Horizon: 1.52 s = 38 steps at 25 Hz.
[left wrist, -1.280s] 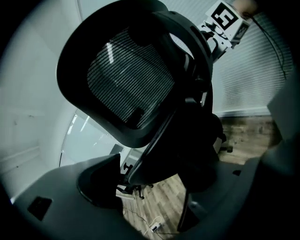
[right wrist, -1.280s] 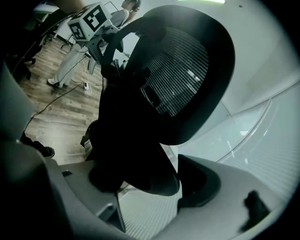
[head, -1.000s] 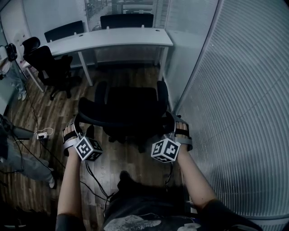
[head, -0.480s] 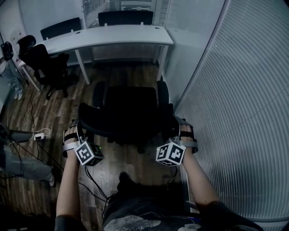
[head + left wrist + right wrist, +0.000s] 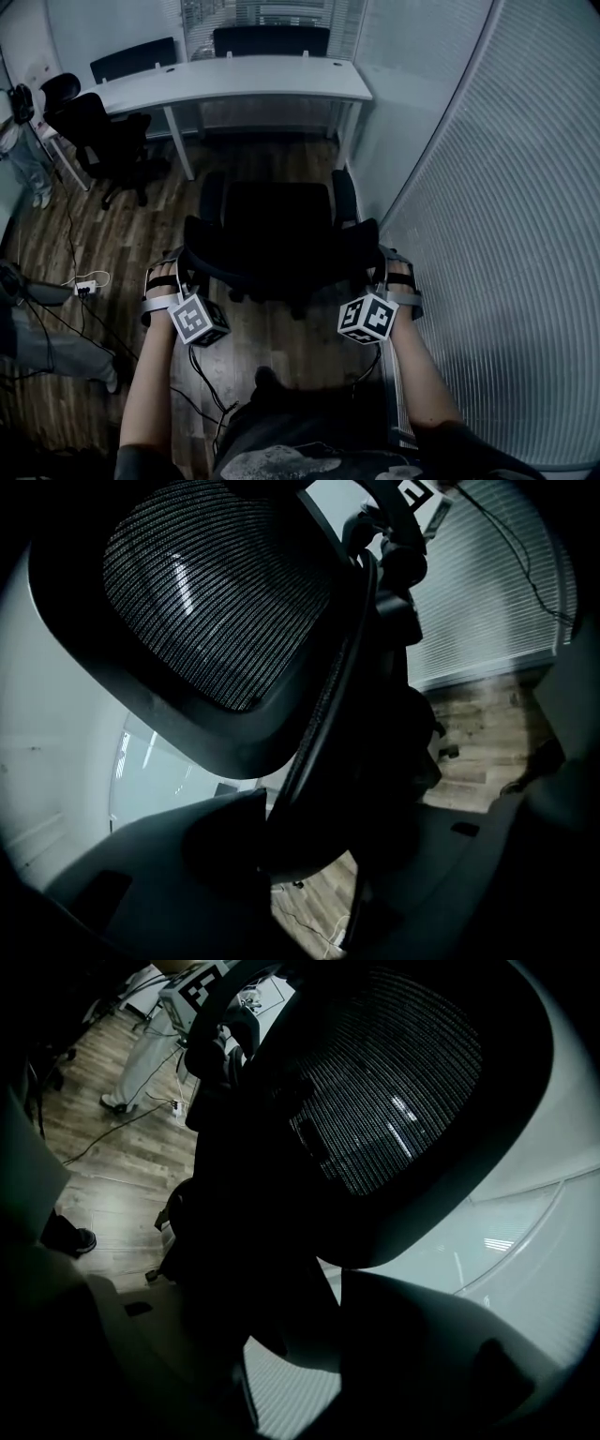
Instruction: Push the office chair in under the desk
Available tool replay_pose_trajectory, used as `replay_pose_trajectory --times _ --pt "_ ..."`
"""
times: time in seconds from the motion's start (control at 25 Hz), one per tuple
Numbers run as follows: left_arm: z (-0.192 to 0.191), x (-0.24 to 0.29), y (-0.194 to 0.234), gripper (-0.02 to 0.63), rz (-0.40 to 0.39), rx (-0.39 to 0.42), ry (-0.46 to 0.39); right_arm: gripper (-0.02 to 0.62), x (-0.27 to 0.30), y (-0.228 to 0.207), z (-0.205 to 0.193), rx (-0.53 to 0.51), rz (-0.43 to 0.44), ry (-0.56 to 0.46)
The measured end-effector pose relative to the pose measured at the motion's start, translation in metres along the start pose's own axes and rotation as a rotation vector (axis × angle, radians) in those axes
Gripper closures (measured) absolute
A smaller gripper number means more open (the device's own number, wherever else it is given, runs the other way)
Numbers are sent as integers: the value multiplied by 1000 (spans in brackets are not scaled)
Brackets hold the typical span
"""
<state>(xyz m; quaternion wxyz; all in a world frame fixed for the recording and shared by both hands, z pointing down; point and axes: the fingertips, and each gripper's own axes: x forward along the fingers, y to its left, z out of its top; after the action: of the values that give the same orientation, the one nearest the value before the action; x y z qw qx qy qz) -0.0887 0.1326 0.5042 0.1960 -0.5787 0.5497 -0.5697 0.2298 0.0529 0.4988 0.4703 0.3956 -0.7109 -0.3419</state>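
The left gripper (image 5: 314, 841) has its two dark jaws closed narrowly on the left edge of the backrest of the black mesh-backed office chair (image 5: 277, 234), and the curved frame runs up between them. Above those jaws stands the chair's oval mesh headrest (image 5: 211, 602).

The right gripper (image 5: 281, 1326) holds the backrest's right edge the same way, with its jaws pressed against the dark frame and the headrest rising above them and to their right.

In the head view, the seat and both armrests lie just beyond the two pairs of jaws. Past the seat comes a stretch of brown wooden plank floor (image 5: 262, 155), then the white rectangular desk (image 5: 234, 80), so the chair stands apart from the desk and not under it.

To the right of the right jaws runs a ribbed grey wall (image 5: 506, 234). Left of the left jaws, a white power strip (image 5: 86, 282) lies on the floor, and further out a second black chair (image 5: 98, 136) stands near the desk's left end.
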Motion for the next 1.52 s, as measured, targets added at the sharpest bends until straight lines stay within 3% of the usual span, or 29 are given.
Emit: replay_pose_trajectory --times 0.84,1.52 --pt "-27 151 102 365 -29 23 -18 348 154 -52 85 -25 27 -9" --pt "-40 258 153 367 -79 37 -12 354 251 -68 129 -28 41 -19"
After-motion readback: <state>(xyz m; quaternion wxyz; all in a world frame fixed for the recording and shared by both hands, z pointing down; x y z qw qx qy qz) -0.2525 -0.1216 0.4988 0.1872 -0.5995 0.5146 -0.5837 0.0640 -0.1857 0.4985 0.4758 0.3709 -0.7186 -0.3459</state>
